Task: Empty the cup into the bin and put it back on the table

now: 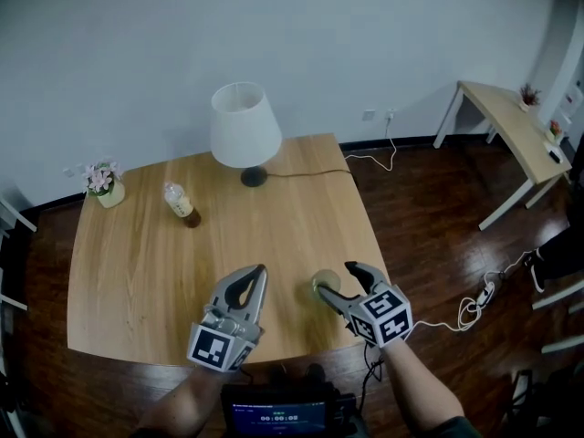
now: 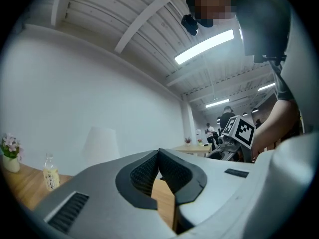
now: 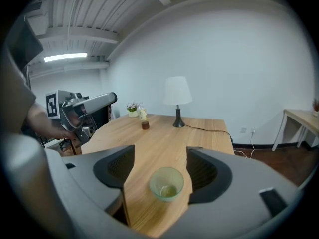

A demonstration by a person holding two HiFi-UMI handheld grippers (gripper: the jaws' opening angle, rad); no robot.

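Head view, looking down: pale wood surface (image 1: pixel 137 272) w/ a white lamp (image 1: pixel 245 126) at the back, a small bottle (image 1: pixel 181 203) and a flower pot (image 1: pixel 105 182) toward back left.

The cup (image 3: pixel 167 183), a small greenish clear tumbler, stands upright, mouth up, near the front right corner of the surface. There's a little yellowish residue at its bottom.

Your right hand-held gripper (image 1: pixel 336 279) has its jaws wide apart w/ the cup between them. The pads don't touch the glass; there's a gap on both sides. It points forward and down at the cup.

Your left hand-held gripper (image 1: pixel 258 272) is closed and empty. It sits just left of the cup, apart from it, over bare wood.

Key relation: the cup is directly ahead of the right hand-held gripper, w/ its long axis vertical, so the jaws flank its sides. The right hand is clearly the nearer one.

Edges: the front edge and right edge of the surface are both close to the cup, so a sideways nudge could tip it off. Straight up and back toward you looks open. Dark wood floor lies to the right, w/ a loose cable (image 1: pixel 474 304) and a second table (image 1: pixel 511 126) well apart.

No bin shows in any view, so I can't tell which way it lies.
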